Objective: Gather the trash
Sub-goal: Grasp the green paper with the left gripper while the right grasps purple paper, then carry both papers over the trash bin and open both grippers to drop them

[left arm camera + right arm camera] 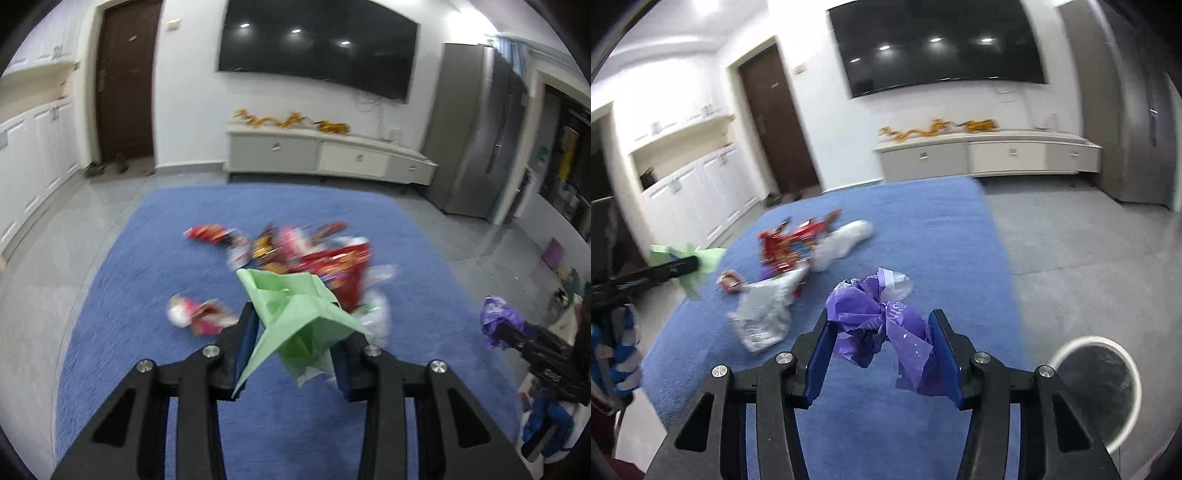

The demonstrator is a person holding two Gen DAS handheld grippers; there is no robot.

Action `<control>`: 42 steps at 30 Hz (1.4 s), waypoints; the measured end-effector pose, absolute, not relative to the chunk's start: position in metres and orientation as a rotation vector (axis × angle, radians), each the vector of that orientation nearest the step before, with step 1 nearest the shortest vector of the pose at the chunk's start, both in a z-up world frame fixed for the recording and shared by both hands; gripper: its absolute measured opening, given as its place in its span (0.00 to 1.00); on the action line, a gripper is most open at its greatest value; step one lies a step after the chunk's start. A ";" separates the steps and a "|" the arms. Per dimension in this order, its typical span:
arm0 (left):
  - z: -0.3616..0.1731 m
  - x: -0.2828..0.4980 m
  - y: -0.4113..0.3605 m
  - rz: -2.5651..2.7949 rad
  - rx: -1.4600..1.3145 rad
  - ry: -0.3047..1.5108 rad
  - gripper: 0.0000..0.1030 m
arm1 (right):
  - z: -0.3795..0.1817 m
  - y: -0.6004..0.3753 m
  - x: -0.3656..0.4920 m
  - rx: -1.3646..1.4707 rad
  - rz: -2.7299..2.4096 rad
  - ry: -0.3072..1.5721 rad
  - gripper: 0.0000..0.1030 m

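Green crumpled paper sits clamped in the left gripper jaws; the right gripper jaws pinch a purple wrapper. More wrappers litter the blue rug, near a white-rimmed bin.

Even, fairly bright indoor light falls from ceiling spots, which show as three white glare dots on the wall-mounted black television screen in both views. Below that screen, the red and white snack wrappers on the blue pile rug are smeared by motion blur. Fisheye distortion bends the dark brown door left of the screen, and black vignette rings the corners. Shadows are soft and faint.
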State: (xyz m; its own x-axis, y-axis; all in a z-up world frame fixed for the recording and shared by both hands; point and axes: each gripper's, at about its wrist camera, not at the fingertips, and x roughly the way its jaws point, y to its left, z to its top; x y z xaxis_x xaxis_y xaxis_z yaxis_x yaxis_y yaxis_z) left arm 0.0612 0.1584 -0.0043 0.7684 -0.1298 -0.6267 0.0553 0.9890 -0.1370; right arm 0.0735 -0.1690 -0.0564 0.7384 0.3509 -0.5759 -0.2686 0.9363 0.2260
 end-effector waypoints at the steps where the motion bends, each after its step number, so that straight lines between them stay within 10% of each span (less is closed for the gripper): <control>1: 0.002 0.064 0.145 -0.134 -0.101 0.678 0.34 | -0.057 -0.179 0.075 0.141 0.312 0.659 0.47; 22: -0.066 0.181 -0.244 -0.711 0.155 0.894 0.41 | -0.158 -0.420 0.101 0.407 -0.213 0.813 0.56; 25: -0.087 0.190 -0.266 -0.740 0.128 0.952 0.54 | -0.170 -0.431 0.105 0.417 -0.236 0.830 0.59; 42: -0.043 0.163 -0.226 -0.681 0.120 0.833 0.55 | -0.116 -0.411 0.079 0.382 -0.241 0.737 0.62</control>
